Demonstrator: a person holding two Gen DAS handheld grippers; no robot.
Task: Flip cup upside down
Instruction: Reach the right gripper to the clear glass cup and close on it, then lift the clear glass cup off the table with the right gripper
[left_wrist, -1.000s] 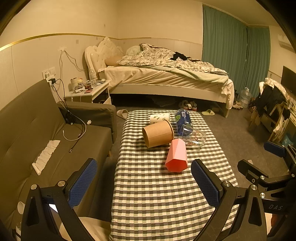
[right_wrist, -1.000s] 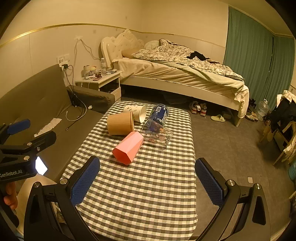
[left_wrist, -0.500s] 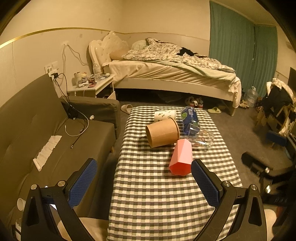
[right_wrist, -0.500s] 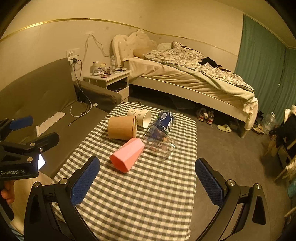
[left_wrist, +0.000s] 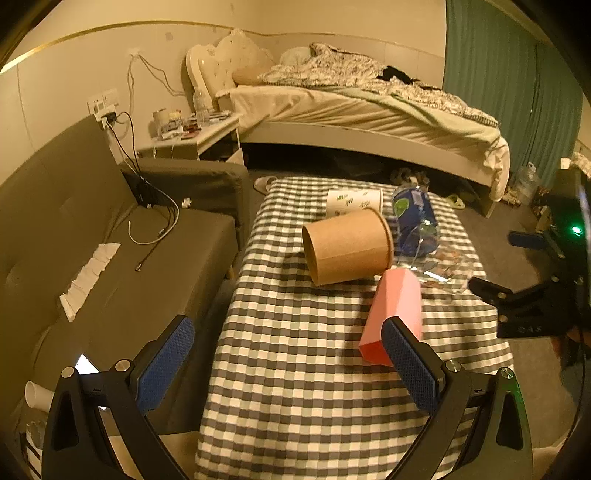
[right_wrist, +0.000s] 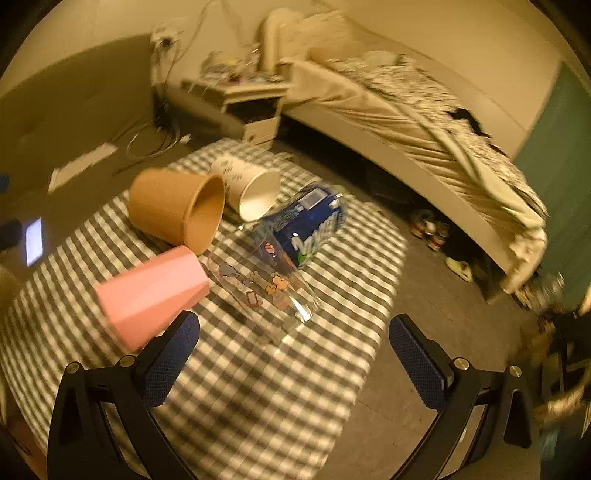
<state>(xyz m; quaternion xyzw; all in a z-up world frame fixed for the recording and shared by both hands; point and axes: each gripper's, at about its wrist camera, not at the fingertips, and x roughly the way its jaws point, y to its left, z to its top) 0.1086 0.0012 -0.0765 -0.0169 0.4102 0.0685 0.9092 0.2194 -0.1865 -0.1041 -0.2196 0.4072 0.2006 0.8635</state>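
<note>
- Five cups lie on their sides on the checked surface (left_wrist: 295, 387), clustered in the centre of the left wrist view: pink cup (left_wrist: 395, 314), brown paper cup (left_wrist: 347, 245), white printed cup (left_wrist: 352, 201), blue cup (left_wrist: 413, 216) and clear glass (right_wrist: 258, 288).
- We hold the left claw (left_wrist: 288, 365) released, jaws wide apart and empty; its right pad overlaps the pink cup's lower end in the frame, though we cannot tell whether they touch.
- We hold the right claw (right_wrist: 295, 354) likewise released and empty, low in the right wrist view, with the clear glass just beyond it.
- We judge the pink cup light, rigid and faceted, hence unlikely to roll; a grip across its mid-body flats should serve.
- We judge the paper cups crushable, and the glass slippery and fragile.
</note>
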